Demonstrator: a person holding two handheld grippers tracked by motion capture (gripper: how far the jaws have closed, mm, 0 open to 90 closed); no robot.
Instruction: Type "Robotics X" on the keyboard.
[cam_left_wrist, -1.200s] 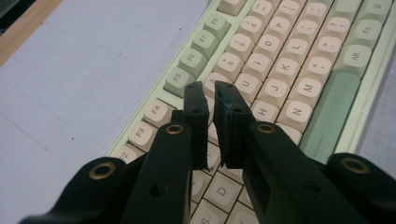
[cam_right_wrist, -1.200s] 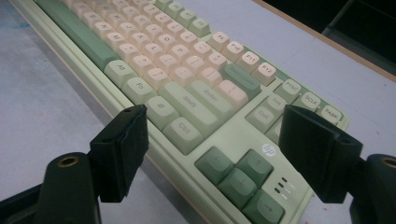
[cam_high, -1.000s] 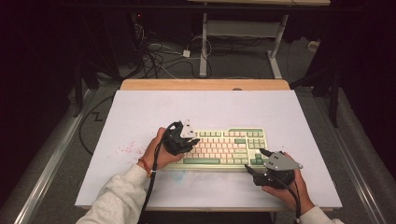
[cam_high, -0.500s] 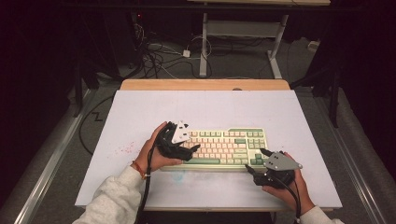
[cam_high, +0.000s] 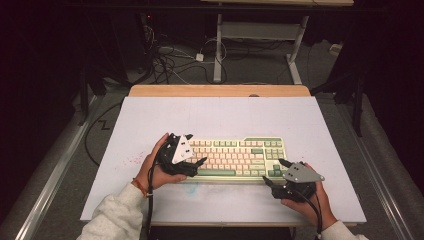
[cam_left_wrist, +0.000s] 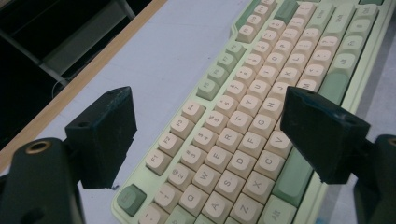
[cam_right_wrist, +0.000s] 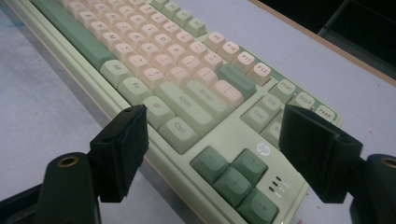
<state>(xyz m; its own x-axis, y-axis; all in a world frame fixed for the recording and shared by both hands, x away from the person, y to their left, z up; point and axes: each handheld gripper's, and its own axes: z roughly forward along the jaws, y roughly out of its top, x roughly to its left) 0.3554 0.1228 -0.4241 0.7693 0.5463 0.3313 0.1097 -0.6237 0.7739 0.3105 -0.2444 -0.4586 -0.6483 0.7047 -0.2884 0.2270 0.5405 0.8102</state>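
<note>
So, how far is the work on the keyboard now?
Done: the left tongs have just been opening, and nothing is between them. In hand: both open tongs flank the keyboard, the right tongs at its arrow-key corner. Left: gripping it; the keyboard lies flat on the table.

Black grippers (cam_high: 187, 167), white sleeves (cam_high: 112, 215)

Left tongs (cam_high: 199, 166) just opened wide, right tongs (cam_high: 274, 172) gaping, both angled inward

I see a pale lavender-topped desk (cam_high: 210, 117) with a wooden far edge, tangled black cables (cam_high: 167, 62) on the grey floor (cam_high: 260, 70) beyond.
</note>
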